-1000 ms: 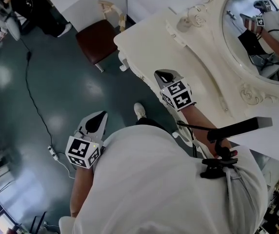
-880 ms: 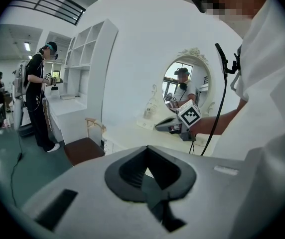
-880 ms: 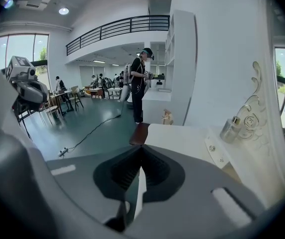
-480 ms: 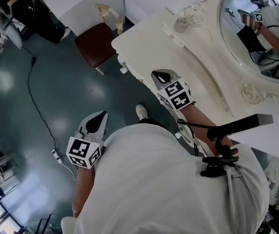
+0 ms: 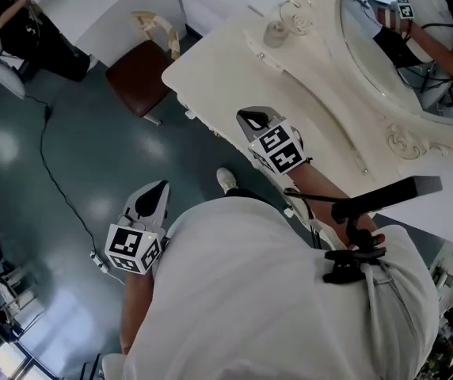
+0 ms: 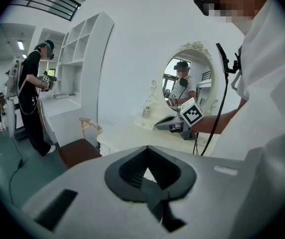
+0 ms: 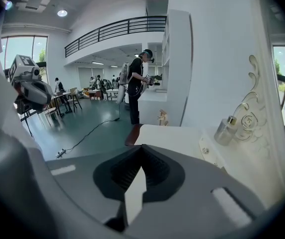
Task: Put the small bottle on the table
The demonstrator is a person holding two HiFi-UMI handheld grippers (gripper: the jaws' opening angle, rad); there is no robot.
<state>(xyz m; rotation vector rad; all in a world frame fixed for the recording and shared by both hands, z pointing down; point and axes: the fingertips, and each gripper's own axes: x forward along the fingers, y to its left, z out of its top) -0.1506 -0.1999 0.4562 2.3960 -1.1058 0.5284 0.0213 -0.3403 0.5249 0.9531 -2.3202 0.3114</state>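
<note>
— While the right hand-held gripper (image 5: 252, 119) hovers over the near edge of the cream-white dressing-table worktop (image 5: 218, 62), its jaws pressed together on nothing, where is the thing it's meant to fetch?

— Upper middle of the head view. It's the small clear glass bottle with a pale metal cap (image 5: 276, 32), standing upright at the back, just beside the carved scroll of the oval mirror (image 5: 385, 77). The right gripper view has it at the right, about mid-height (image 7: 225, 130). It seems to sit on a raised ledge rather than on the flat top, though I wouldn't swear to that.

— And the other one?

— The left hand-held gripper (image 5: 154, 195) is at the lower left, out over the dark green floor (image 5: 92, 157) and well apart from the worktop. Its jaws are together too, with nothing between them.

— How would you expect the bottle to handle?

— It's glass, so stiff and smooth. I'd guess it's slippery under the pads and would break if dropped. It's probably light, but I can't see how full it is.

— Where would you take hold?

— Around the body, below the shoulder, with the pads square on opposite sides. I wouldn't take it by the cap, which might twist or pull off. The jaws would have to open first. With the scroll so close behind, coming in from the front looks safest.
</note>
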